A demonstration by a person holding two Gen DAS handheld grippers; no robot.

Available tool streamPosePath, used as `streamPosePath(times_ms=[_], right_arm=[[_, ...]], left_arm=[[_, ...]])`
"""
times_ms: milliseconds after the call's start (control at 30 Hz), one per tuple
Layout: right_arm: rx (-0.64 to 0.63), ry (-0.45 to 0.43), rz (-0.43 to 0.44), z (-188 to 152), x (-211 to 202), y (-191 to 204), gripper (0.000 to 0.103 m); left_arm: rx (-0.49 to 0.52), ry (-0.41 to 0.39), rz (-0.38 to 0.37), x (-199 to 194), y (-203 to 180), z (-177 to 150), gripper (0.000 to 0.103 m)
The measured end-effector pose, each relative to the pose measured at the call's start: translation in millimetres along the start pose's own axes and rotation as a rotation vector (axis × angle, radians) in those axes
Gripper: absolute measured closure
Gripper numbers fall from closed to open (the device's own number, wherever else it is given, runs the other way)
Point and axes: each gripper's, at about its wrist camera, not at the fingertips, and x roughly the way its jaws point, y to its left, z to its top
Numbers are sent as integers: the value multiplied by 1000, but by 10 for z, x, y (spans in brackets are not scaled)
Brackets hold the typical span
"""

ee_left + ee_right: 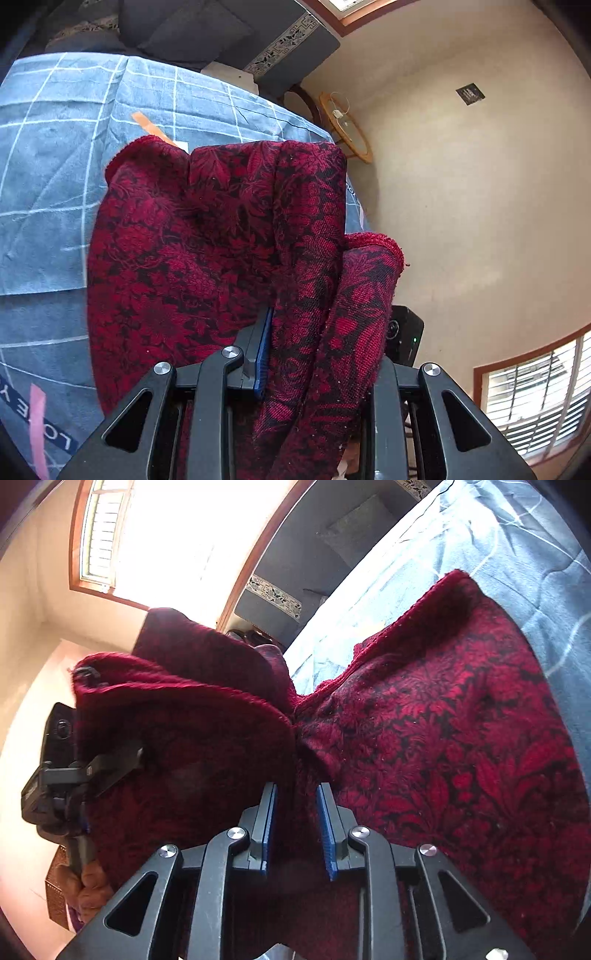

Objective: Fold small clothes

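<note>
Cloth: a red and black patterned cloth point(207, 236) is draped partly over the blue checked bedsheet point(48, 177), one end lifted.
Left gripper point(314, 354): jaws are narrowed and clamped on a gathered fold of the cloth.
Right gripper point(295, 827): jaws are parted, the blue pads point(325, 827) are seen clear of the cloth between them.
Hand point(88, 890): seen gripping the other tool's handle.
</note>
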Motion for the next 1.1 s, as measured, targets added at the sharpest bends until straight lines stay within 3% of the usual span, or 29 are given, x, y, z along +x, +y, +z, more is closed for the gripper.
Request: streamPosePath(times_ms=[133, 267, 333, 433, 633, 767, 833, 900, 1100], right_arm=[[1, -44, -32, 159, -195, -108, 74], [16, -82, -76, 350, -378, -324, 70], [33, -96, -74, 359, -479, -414, 69], [56, -134, -74, 328, -630, -534, 68], [72, -165, -80, 268, -835, -620, 64], [44, -283, -175, 235, -1220, -532, 63], [-5, -313, -146, 265, -1377, -325, 63], [-80, -276, -112, 277, -1403, -35, 64], [-161, -42, -255, 301, -860, 75, 60]], left_arm=[[-17, -46, -93, 294, -24, 80, 75], [-34, -4, -176, 594, 19, 130, 56], [-73, -34, -263, 612, 72, 138, 48], [-35, -93, -317, 551, 1, 190, 44], [195, -202, -150, 269, -255, -18, 43], [237, -269, -118, 141, -93, -458, 41], [233, -287, -131, 153, 60, -686, 41], [233, -279, -117, 264, 119, -847, 41], [326, -253, -73, 536, 56, -1191, 39]])
